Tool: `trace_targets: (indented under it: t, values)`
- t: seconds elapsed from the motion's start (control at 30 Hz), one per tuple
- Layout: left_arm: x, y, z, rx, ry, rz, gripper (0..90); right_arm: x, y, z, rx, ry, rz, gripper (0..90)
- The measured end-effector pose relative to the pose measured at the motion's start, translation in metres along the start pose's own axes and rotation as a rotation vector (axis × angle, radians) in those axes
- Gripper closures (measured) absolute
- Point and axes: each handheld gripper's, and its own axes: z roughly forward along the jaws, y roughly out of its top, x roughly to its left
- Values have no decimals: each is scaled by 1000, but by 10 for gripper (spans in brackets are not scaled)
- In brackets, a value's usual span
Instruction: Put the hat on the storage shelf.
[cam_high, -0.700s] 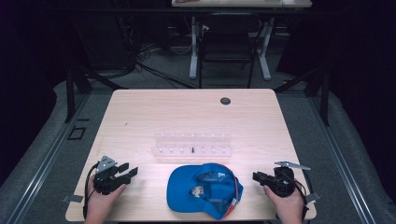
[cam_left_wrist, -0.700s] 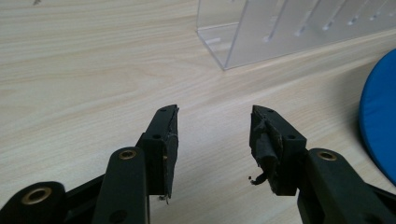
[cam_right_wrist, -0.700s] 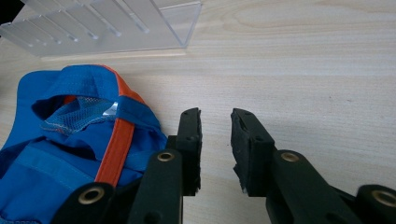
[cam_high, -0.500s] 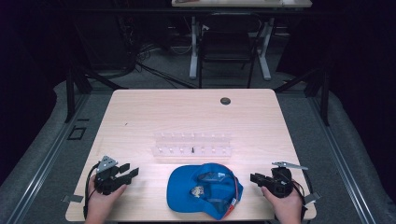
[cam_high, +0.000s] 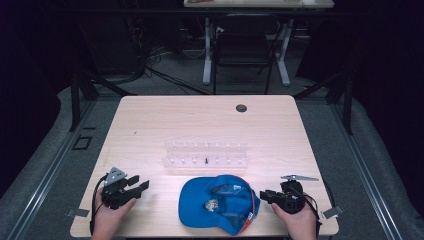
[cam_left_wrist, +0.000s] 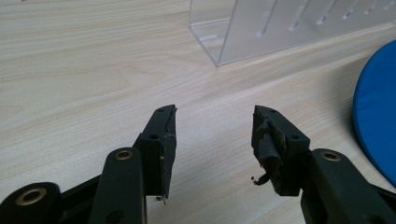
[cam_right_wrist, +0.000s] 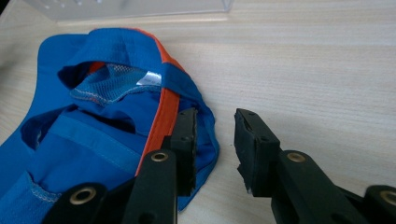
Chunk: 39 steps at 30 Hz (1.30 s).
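A blue cap (cam_high: 217, 205) with orange trim lies upside down near the table's front edge, its mesh lining facing up. My right gripper (cam_high: 265, 195) is just right of it, open. In the right gripper view the cap (cam_right_wrist: 116, 121) sits at the left, and my right gripper (cam_right_wrist: 215, 126) has one jaw over the cap's rear rim and the other over bare wood. My left gripper (cam_high: 137, 186) rests open at the front left, apart from the cap. In its own view my left gripper (cam_left_wrist: 215, 126) holds nothing, and the cap's brim (cam_left_wrist: 376, 116) shows at the right edge.
A clear acrylic rack (cam_high: 206, 155) with a row of slots stands behind the cap, with a small dark piece (cam_high: 206, 161) in one slot. A black round grommet (cam_high: 241, 108) sits at the table's far side. A chair and another desk stand beyond the table.
My right gripper has shifted a little left, closer to the cap's rim. The left gripper and the cap have not moved.
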Motion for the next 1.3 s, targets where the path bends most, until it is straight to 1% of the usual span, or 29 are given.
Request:
trace_targets:
  t: [0.03, 0.07, 0.1, 0.13, 0.17, 0.27, 0.43, 0.6, 0.63, 0.67, 0.7, 0.73, 0.77, 0.8, 1.0, 1.03, 1.17, 1.2, 1.3]
  values:
    - [0, 0, 0, 8, 0, 4, 507, 1, 0, 1, 11, 0, 1, 689]
    - [-1, 0, 1, -3, -2, 3, 507, 1, 0, 2, 15, -1, -2, 687]
    - [-2, 0, 1, 3, -2, 9, 507, 1, 0, 3, 18, 2, 0, 685]
    - [-2, 1, 1, 3, -3, 12, 507, 1, 0, 3, 35, 3, 5, 681]
    - [-2, 1, 1, 4, -4, 12, 507, 2, -1, 5, 34, 1, 10, 678]
    - [-2, 0, 1, 3, -3, 12, 507, 4, -2, 8, 57, 1, 7, 668]
    - [-2, 1, 1, 1, -2, 10, 507, 8, -2, 14, 87, -8, -6, 661]
    - [-2, 1, 1, 1, -1, 13, 507, 13, -2, 18, 98, -22, -20, 662]
    - [-2, 1, 1, 1, -2, 13, 507, 16, -1, 20, 106, -42, -29, 669]
    - [-2, 1, 1, 1, -2, 13, 507, 16, -1, 20, 106, -42, -29, 669]
    - [-2, 1, 2, 1, -1, 14, 507, 19, -1, 22, 118, -65, -42, 677]
    - [-2, 1, 2, 1, -1, 14, 507, 19, -1, 22, 118, -65, -42, 677]
    - [-2, 1, 2, 0, -2, 14, 507, 20, -2, 24, 133, -82, -65, 684]
    - [-2, 1, 2, -1, -2, 12, 507, 20, -2, 24, 133, -82, -65, 684]
    - [-2, 1, 2, -1, -1, 13, 507, 30, -2, 28, 149, -146, -120, 711]
    - [-2, 1, 2, -1, -1, 13, 507, 31, -2, 28, 151, -151, -125, 719]
    - [-3, 0, 3, 3, 1, 13, 507, 36, -2, 30, 162, -193, -152, 780]
    - [-3, 0, 3, 4, 1, 13, 507, 37, -1, 30, 175, -195, -156, 804]
    - [-2, 0, 3, 9, 0, 15, 507, 38, 0, 32, 182, -200, -157, 855]
